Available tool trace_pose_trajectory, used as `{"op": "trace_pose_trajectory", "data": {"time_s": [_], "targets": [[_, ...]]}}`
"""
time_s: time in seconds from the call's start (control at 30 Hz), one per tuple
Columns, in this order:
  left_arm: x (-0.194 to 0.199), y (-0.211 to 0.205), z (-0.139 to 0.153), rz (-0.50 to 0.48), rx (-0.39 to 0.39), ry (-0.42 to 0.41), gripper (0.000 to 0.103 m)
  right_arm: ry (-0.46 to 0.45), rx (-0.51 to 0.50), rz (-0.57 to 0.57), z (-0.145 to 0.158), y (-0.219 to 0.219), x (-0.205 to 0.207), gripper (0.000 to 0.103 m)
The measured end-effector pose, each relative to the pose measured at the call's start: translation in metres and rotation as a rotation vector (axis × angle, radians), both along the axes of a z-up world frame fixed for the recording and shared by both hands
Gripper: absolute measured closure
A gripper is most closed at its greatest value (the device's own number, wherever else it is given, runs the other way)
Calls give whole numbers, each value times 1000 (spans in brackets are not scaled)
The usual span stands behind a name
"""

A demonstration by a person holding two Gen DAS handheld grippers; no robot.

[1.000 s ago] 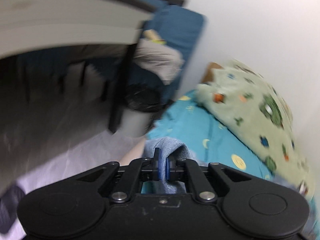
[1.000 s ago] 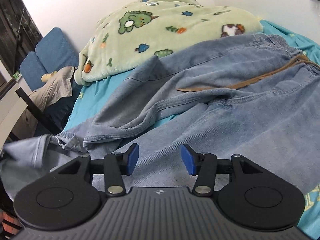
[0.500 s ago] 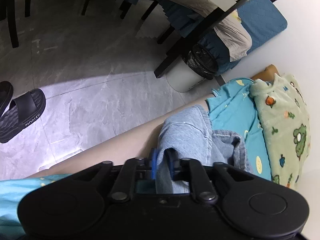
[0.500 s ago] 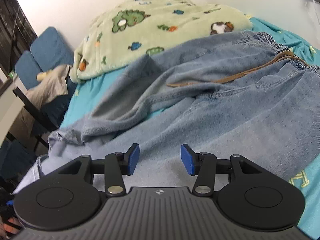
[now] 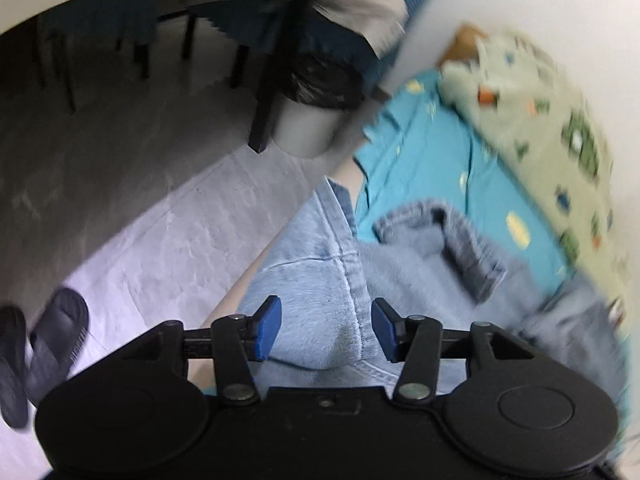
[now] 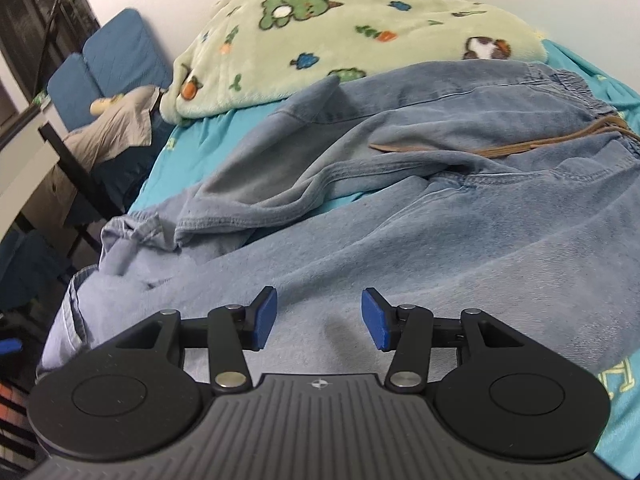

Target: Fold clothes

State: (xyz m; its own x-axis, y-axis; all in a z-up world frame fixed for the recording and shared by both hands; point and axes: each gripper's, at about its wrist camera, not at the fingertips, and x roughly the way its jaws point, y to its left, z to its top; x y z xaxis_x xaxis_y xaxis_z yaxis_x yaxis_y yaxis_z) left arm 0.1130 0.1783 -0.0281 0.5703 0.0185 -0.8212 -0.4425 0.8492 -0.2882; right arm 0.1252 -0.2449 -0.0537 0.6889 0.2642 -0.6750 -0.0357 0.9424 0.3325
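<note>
1. While the light-blue denim jeans (image 6: 420, 216) are spread across the turquoise bed sheet (image 6: 192, 148), the left gripper (image 5: 326, 330) is held just above one leg end, its blue-padded jaws wide apart and nothing between them.
2. The right gripper (image 6: 318, 320) is likewise seen with jaws parted and empty, poised over the broad denim leg panel.
3. A brown drawstring (image 6: 500, 148) is seen lying across the waistband area, toward the far right.
4. The leg hems (image 5: 452, 240) are found rumpled near the bed edge, one draped over it.
5. A pale-green fleece blanket with cartoon prints (image 6: 340, 36) is piled beyond the jeans, against the wall.
6. In the blurred left wrist view, a grey bin with a black liner (image 5: 312, 112) and dark slippers (image 5: 44, 344) are seen on the floor.
</note>
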Motion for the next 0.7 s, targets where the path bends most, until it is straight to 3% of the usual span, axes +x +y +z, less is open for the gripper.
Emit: {"op": "trace_pose_trajectory", "data": {"time_s": [0.07,0.2,0.37,0.47,0.53,0.6,0.7], "targets": [[17,-8,-12,-45,37,33,55,-2,-6,11,0,2,1,52],[40,-21,-37,-80,136,70,43,-8,-15,28,-1,5,3,52],[56,-28,-60,-113,181,122,42,-5,-35,43,-7,9,11,52],[57,-22,-63,-116,189,128,50,1,-48,58,-11,15,15,52],[54,-14,-61,-110,141,113,83,5,-55,67,-12,17,17,52],[49,-7,-55,-79,115,98,102,4,-56,62,-12,16,15,52],[40,4,-38,-30,128,47,103,4,-59,55,-11,14,14,52]]}}
